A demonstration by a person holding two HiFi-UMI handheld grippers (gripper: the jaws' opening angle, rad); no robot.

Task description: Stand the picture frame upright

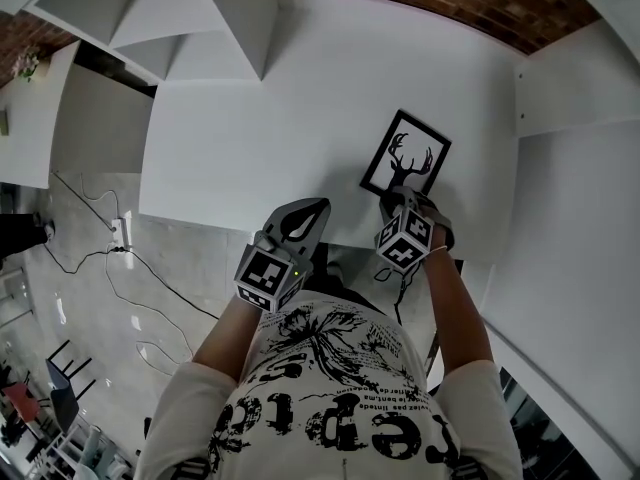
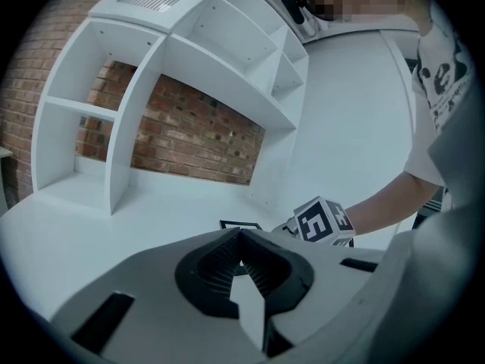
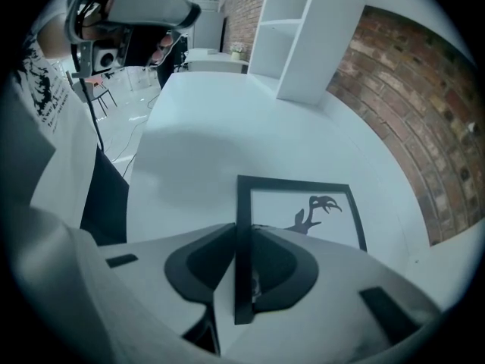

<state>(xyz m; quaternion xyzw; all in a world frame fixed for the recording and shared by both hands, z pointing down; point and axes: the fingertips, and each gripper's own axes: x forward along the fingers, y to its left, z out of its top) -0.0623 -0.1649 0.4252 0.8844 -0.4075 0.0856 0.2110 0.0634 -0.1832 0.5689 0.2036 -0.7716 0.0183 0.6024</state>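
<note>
Black frame (image 1: pixel 405 158) lies flat near the front edge of the counter (image 1: pixel 240 118), long axis running away from the right gripper (image 1: pixel 400 201) clamped on its near border, while the left gripper (image 1: pixel 305 218), closed and empty, hovers farther left.

You wear white short-sleeved tee (image 1: pixel 335 388), black print, 6 o'clock. Grey left gripper (image 1: pixel 316 208), right gripper (image 1: pixel 398 200): black-white marker cubes.
</note>
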